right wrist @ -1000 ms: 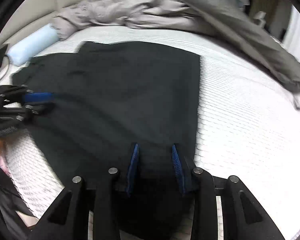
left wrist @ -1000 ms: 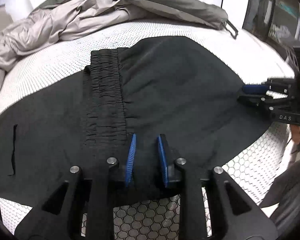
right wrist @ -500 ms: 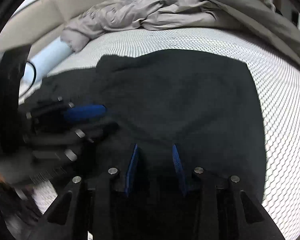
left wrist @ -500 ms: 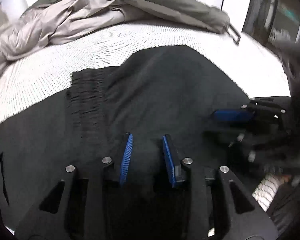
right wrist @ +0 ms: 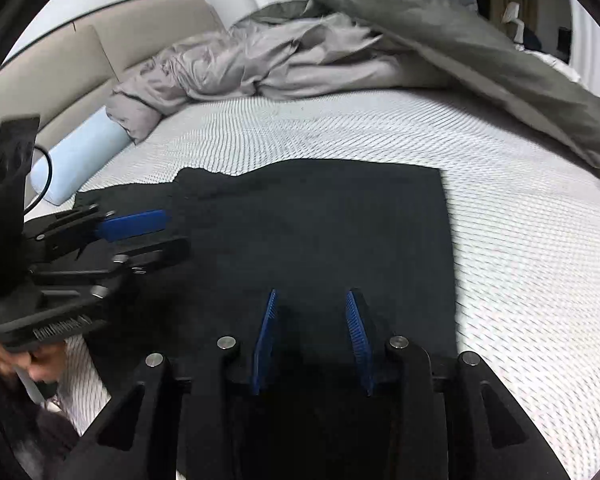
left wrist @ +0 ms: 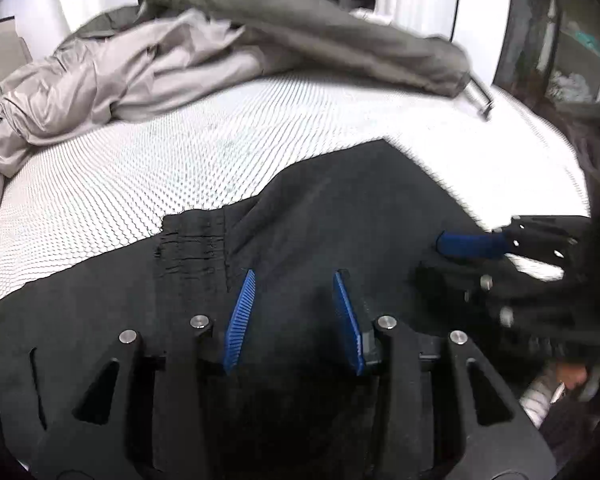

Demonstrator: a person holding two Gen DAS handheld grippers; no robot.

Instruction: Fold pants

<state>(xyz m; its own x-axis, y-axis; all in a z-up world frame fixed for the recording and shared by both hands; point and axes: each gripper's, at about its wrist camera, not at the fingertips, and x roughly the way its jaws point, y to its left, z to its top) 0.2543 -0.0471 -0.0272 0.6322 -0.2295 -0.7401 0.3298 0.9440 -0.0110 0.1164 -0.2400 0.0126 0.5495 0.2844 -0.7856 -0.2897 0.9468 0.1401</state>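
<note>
Black pants (left wrist: 340, 216) lie folded on the white mattress, with the elastic waistband (left wrist: 190, 240) showing in the left wrist view. They also show in the right wrist view (right wrist: 320, 224) with a straight right edge. My left gripper (left wrist: 294, 312) is open over the near part of the cloth, with nothing between its blue pads. My right gripper (right wrist: 312, 332) is open over the near edge, also empty. Each gripper shows in the other's view: the right gripper (left wrist: 468, 256) to the right, the left gripper (right wrist: 140, 232) to the left.
A grey duvet (left wrist: 220, 48) is bunched along the far side of the mattress (left wrist: 140, 160); it shows in the right wrist view (right wrist: 340, 60) too. A light blue bolster (right wrist: 76, 160) lies at the far left by the beige headboard (right wrist: 60, 72). Bare mattress (right wrist: 520, 240) lies right of the pants.
Both grippers have moved forward over the pants and closer together. The fold has been carried further across; both sets of jaws have stayed open.
</note>
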